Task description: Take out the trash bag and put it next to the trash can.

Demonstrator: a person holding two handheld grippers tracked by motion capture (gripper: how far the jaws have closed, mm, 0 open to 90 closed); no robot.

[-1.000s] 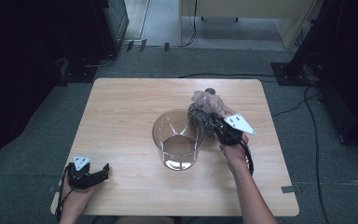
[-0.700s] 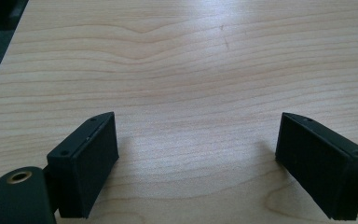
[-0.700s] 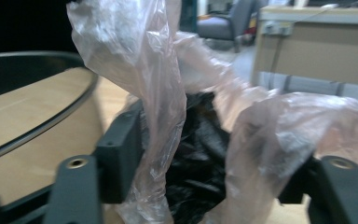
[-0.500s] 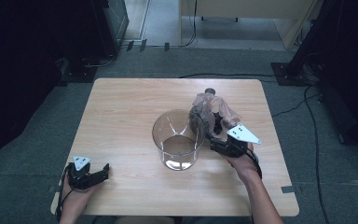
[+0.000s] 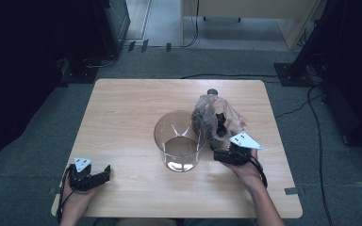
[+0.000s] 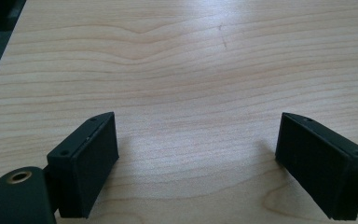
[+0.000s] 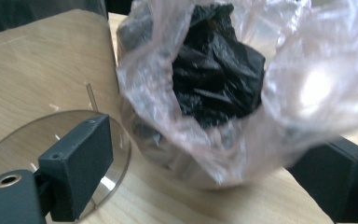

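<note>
Right gripper (image 5: 227,151) jaws apart, just opened, off the bag (image 5: 215,117) standing beside the bowl (image 5: 179,141). Bag looks thin, crinkly, light, floppy; best pinched at its gathered rim. Left gripper (image 5: 97,175) open, idle at table (image 5: 122,103) edge.

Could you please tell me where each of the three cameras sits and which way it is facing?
High view: above the person's side, looking forward and down on the table; both forearms, left gripper, right gripper.
Left gripper view: on the left gripper, facing bare tabletop between open jaws.
Right gripper view: on the right gripper, facing the plastic bag, open jaws either side.
Shared: bag and glass bowl.
</note>
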